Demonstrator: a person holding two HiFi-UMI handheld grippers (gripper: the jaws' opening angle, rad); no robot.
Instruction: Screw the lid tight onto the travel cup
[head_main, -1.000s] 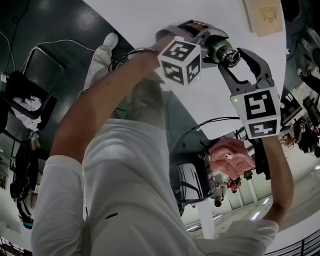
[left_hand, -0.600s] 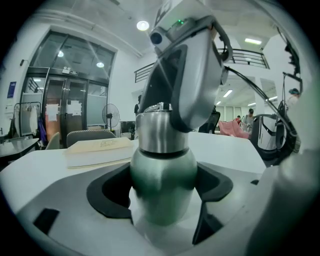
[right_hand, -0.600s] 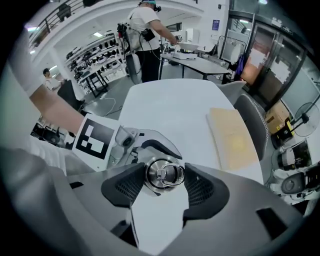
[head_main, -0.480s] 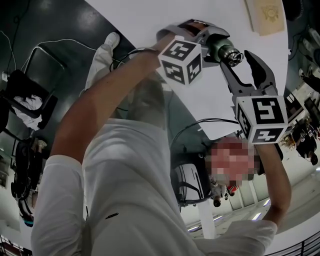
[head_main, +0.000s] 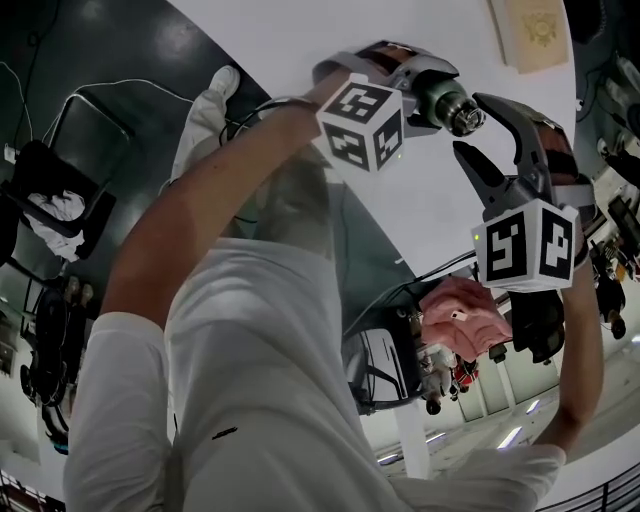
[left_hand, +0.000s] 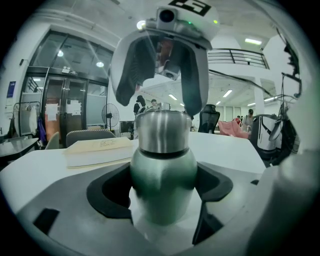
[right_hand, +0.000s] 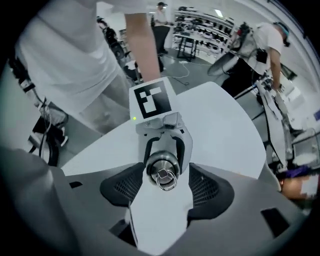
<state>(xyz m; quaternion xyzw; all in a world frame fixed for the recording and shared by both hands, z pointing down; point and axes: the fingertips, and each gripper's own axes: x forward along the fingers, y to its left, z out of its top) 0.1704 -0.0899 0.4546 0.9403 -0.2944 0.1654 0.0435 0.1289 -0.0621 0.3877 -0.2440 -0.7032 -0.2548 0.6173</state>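
The travel cup has a green body (left_hand: 162, 185) and a steel lid (left_hand: 162, 131) with a wire ring on top (right_hand: 163, 170). My left gripper (left_hand: 162, 192) is shut on the green body and holds the cup tilted over the white table; the cup (head_main: 440, 97) also shows in the head view. My right gripper (right_hand: 165, 187) hangs over the lid end, pointing down at it. Its jaws have just been opening. The lid sits between them with a gap to each pad (right_hand: 124, 189). In the head view the right gripper (head_main: 474, 128) flanks the lid (head_main: 466, 116).
A round white table (head_main: 300, 40) lies below the cup. On its far side is a tan booklet (head_main: 530, 32), also seen as a flat booklet (left_hand: 97, 149) in the left gripper view. Cables and a chair base stand on the dark floor (head_main: 90, 130). A person (right_hand: 265, 35) stands farther off.
The right gripper has rolled about its own axis, so its marker cube now shows a different face. Its jaws have spread away from the lid. The left gripper and cup stayed still.
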